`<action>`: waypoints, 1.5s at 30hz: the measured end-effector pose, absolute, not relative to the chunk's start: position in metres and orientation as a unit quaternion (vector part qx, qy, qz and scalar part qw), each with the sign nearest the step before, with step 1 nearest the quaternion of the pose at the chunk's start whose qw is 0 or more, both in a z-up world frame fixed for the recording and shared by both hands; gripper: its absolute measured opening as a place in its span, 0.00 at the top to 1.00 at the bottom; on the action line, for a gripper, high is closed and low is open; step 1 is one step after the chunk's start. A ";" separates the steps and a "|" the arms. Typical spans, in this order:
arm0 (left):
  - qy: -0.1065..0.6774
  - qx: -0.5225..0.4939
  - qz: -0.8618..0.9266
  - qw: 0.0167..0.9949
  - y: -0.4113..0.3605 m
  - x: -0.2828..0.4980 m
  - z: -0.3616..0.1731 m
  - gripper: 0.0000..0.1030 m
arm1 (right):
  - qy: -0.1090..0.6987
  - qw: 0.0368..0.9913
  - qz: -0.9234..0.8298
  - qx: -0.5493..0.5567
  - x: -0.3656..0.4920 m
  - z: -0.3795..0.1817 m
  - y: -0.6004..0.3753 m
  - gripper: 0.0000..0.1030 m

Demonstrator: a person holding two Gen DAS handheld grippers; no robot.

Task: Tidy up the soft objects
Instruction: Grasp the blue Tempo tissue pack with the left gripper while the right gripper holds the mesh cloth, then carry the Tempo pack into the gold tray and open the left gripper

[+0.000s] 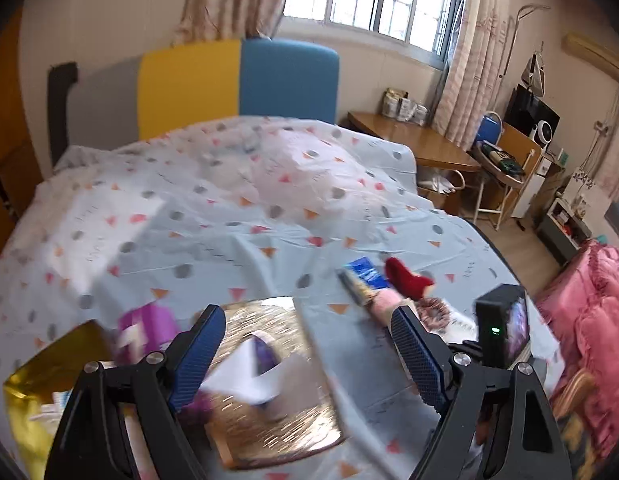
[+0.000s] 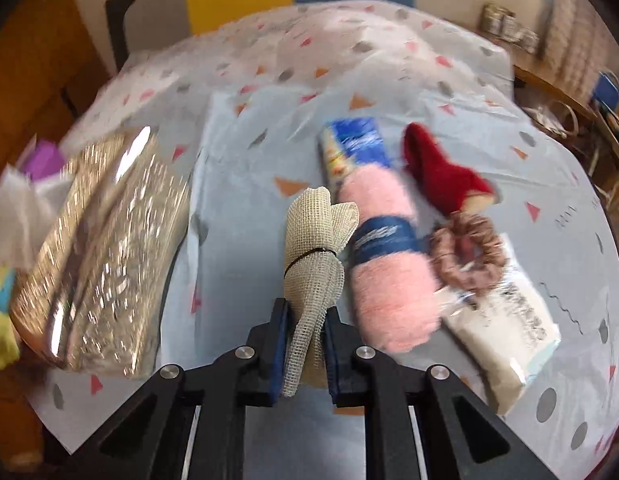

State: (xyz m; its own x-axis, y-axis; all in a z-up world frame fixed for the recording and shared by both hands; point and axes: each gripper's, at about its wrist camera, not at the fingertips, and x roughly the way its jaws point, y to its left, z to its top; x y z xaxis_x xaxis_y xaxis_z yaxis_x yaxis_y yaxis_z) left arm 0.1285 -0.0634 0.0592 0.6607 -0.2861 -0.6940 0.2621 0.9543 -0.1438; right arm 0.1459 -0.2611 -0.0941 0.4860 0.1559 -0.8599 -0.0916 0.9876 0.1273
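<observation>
My right gripper (image 2: 305,344) is shut on a beige mesh cloth bundle (image 2: 315,248) tied with a black band, held above the bed. To its right lie a pink yarn skein (image 2: 389,264) with a blue label, a red felt sock (image 2: 441,176), a brown scrunchie (image 2: 467,254), a white packet (image 2: 505,328) and a blue packet (image 2: 353,148). My left gripper (image 1: 309,344) is open above a gold glitter box lid (image 1: 277,380), with nothing between its fingers. The sock (image 1: 405,278) and pink yarn (image 1: 385,304) also show in the left wrist view.
The gold lid (image 2: 105,256) lies left on the patterned bedsheet (image 2: 245,152). A gold box (image 1: 33,392) with purple and white paper (image 1: 149,332) sits at far left. The right gripper's camera body (image 1: 503,328) is near my left one. A wooden desk (image 1: 409,140) and pink quilt (image 1: 589,320) stand right.
</observation>
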 end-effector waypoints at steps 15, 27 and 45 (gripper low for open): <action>0.551 -0.064 -0.137 0.821 -0.164 0.241 -0.036 0.32 | 0.442 0.874 -0.058 0.193 0.142 -0.075 -0.349 0.85; 0.608 -0.118 -0.114 0.776 -0.198 0.297 -0.101 0.35 | 0.442 0.874 -0.036 0.201 0.143 -0.075 -0.348 0.85; 0.615 -0.017 -0.119 0.779 -0.232 0.330 -0.132 0.46 | 0.466 0.865 -0.022 0.185 0.148 -0.084 -0.338 0.85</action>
State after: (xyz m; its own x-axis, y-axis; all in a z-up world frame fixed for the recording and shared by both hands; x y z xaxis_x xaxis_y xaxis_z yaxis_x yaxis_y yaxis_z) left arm 0.3298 -0.2319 -0.1319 0.2139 -0.2066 -0.9548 0.1654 0.9709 -0.1731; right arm 0.1478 -0.3377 -0.0843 0.5643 0.1352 -0.8144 0.2107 0.9303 0.3004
